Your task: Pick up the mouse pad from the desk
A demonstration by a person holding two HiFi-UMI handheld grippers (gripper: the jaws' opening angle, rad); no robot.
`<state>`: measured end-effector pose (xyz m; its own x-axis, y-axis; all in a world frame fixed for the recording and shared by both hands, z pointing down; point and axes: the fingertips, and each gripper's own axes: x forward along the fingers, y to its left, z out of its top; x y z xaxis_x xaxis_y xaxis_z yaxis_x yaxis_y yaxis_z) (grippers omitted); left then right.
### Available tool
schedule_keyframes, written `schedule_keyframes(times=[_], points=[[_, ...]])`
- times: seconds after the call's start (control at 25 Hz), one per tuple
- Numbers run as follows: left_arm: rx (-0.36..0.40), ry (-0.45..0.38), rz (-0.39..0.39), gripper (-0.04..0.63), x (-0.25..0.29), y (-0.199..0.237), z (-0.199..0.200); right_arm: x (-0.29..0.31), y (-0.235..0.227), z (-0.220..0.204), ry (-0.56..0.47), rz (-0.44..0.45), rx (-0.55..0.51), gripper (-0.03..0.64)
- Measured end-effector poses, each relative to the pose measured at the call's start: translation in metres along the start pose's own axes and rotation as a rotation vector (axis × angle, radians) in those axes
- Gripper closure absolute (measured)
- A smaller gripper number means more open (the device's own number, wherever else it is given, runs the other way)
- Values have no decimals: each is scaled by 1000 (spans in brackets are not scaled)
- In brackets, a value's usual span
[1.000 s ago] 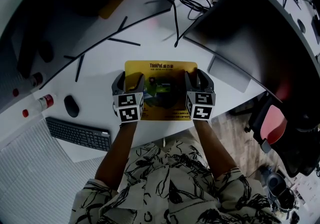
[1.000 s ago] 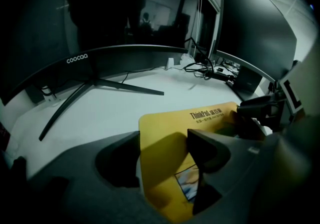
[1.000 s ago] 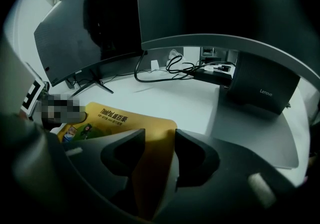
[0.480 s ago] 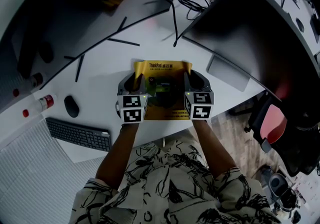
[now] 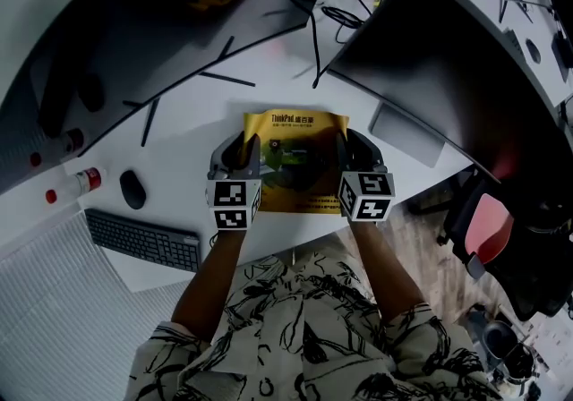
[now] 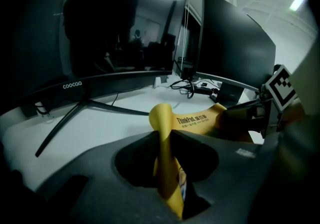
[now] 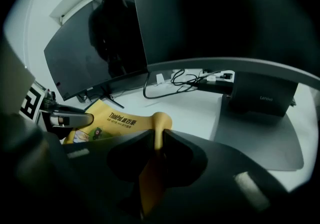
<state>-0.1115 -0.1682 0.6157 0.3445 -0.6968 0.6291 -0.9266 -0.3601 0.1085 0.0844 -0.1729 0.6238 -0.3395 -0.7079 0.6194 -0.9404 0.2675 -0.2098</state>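
1. The yellow mouse pad (image 5: 295, 166) says "ThinkPad"; the monitor (image 6: 100, 43) says "coocaa"; the box (image 7: 260, 93) says "Lenovo".
2. The left gripper (image 5: 238, 150) and right gripper (image 5: 352, 145) jaws just closed, pinching the pad's 9 and 3 o'clock edges.
3. Those edges now curl up off the bench (image 5: 179, 131).

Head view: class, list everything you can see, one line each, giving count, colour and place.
mouse pad: one, yellow, desk's near edge, between the claws
desk: one, white, centre
keyboard: one, dark, near left
mouse: one, black, beyond the keyboard
bottle: one, red-capped, far left
curved monitor: one, dark, back left
flat monitor: one, dark, right
cables: several, black, back centre
chair: one, red and black, lower right
left claw: one, grey, jaws just closed, pinching the pad's left edge
right claw: one, grey, jaws just closed, pinching the pad's right edge
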Motion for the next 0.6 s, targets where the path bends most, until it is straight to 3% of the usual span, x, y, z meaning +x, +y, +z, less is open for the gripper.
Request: schedule_keyframes(times=[0.6], points=[[-14,-220,25,508,-56,-1,86,-53,16,92,-217,29,-56,540]])
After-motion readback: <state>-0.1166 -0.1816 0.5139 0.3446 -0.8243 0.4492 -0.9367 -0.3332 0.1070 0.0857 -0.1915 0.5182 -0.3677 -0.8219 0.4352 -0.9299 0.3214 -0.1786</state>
